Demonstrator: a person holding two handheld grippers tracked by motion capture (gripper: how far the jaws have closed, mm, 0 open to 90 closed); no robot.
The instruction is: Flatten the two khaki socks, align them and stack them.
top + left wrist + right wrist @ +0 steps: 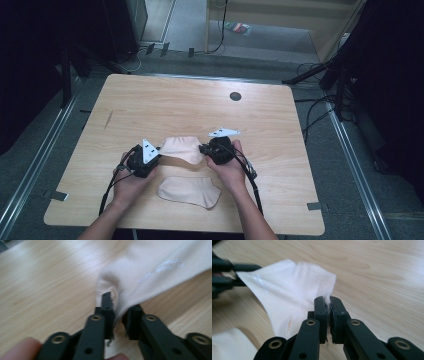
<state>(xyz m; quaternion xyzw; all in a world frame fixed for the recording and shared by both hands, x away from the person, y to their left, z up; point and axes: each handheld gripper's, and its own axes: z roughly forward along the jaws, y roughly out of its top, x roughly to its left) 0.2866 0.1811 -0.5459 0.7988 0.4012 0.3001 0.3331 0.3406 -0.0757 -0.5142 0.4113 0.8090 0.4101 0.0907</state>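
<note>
Over the wooden table we hold one sock stretched, left gripper at nine o'clock and right gripper at three both clamped on it; next we judge it goes onto the flat sock at six.

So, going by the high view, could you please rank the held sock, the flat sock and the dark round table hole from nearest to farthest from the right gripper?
1. Held sock: clamped in the right gripper.
2. Flat sock: on the table, toward the person.
3. Dark round hole: near the far edge.

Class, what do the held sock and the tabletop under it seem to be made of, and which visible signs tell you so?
Held sock: likely thin, stretchy knit fabric, matte pale peach; it drapes and creases between both grippers and bears faint printed lettering. Tabletop: pale wood or wood-look laminate, smooth; grain lines show, but which is unclear.
</note>
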